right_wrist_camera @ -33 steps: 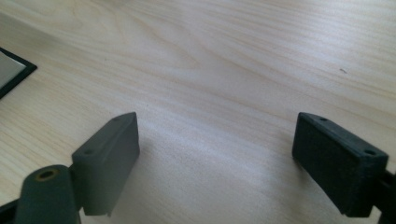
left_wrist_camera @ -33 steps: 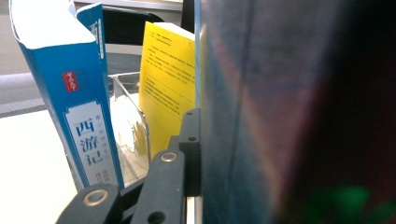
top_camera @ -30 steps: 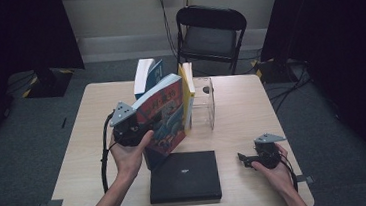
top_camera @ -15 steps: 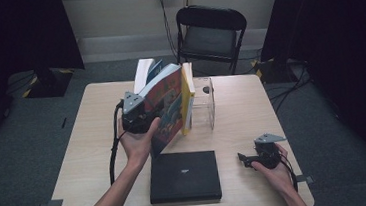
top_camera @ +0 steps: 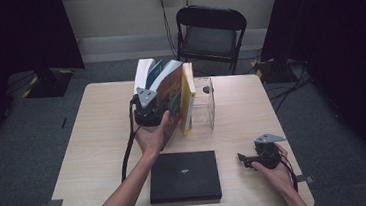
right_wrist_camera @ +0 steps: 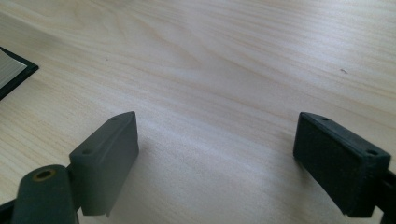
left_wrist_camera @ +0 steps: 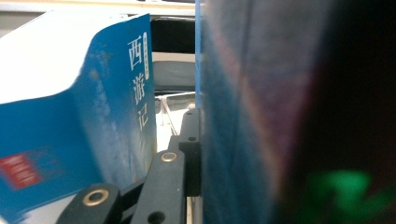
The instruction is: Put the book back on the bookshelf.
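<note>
My left gripper (top_camera: 159,108) is shut on a colourful book (top_camera: 172,90) and holds it almost upright above the table's far middle. The book stands between a blue-and-white book (top_camera: 148,71) on its left and a thin yellow book (top_camera: 189,98) on its right. In the left gripper view the held book's cover (left_wrist_camera: 243,140) lies against one black finger (left_wrist_camera: 190,140), and the blue book's spine (left_wrist_camera: 116,116) stands close on the left. The other jaw is hidden behind the cover. My right gripper (top_camera: 243,159) rests open near the front right (right_wrist_camera: 217,154), nothing between its pads.
A clear acrylic stand (top_camera: 207,103) rises just right of the yellow book. A flat black book (top_camera: 185,177) lies at the front middle of the wooden table (top_camera: 94,141); its corner (right_wrist_camera: 11,70) shows left of my right gripper. A black folding chair (top_camera: 210,35) stands beyond the table.
My left hand has carried the colourful book away from the person, toward the row of standing books, and tipped it more upright. The right gripper has stayed in place.
</note>
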Demonstrator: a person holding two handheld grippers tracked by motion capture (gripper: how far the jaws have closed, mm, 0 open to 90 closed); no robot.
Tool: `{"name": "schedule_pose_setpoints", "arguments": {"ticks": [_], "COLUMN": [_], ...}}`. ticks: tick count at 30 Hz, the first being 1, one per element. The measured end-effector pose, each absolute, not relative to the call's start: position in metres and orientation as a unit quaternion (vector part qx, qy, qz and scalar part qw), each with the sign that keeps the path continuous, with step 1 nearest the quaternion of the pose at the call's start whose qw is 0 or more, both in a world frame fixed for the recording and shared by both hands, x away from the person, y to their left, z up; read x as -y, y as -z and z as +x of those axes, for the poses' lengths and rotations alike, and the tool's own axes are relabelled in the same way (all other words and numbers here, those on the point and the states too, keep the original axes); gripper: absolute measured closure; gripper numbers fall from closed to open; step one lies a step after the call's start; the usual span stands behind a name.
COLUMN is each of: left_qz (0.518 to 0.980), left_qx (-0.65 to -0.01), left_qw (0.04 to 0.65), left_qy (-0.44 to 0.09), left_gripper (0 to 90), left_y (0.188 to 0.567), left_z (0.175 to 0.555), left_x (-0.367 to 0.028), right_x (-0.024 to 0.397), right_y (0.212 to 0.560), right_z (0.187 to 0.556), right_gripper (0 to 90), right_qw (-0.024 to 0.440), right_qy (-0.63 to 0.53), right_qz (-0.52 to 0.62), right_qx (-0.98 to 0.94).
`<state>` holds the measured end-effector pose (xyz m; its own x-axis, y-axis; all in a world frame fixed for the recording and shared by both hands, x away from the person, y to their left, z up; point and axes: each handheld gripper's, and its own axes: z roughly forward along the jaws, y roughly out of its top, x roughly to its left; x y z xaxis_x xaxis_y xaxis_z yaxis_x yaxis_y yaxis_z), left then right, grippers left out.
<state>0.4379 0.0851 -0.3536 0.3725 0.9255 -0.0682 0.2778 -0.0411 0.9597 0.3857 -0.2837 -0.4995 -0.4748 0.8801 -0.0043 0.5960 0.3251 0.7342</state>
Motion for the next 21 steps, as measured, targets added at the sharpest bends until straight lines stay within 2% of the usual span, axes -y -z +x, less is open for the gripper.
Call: {"name": "schedule_pose_setpoints", "arguments": {"ticks": [11,13,21], "left_qz": [0.627,0.611,0.613], "left_qx": [-0.485,-0.493,-0.488], "left_qw": [0.510,0.520,0.517], "left_qy": [-0.334,-0.337,-0.345], "left_gripper": [74.6,74.6,74.4], "left_y": [0.360,0.364,0.382], "left_z": [0.456,0.458,0.465], "left_x": [-0.070,-0.068,-0.061], "right_x": [0.284,0.284,0.284], "right_y": [0.499,0.499,0.500], "right_z": [0.385,0.385,0.384], "right_gripper": [14.1,14.1,14.0], "right_qw": [0.205,0.204,0.204], "right_qy": [-0.344,-0.345,-0.345], "right_qz": [0.465,0.464,0.463], "right_qx": [-0.790,-0.790,-0.791]}}
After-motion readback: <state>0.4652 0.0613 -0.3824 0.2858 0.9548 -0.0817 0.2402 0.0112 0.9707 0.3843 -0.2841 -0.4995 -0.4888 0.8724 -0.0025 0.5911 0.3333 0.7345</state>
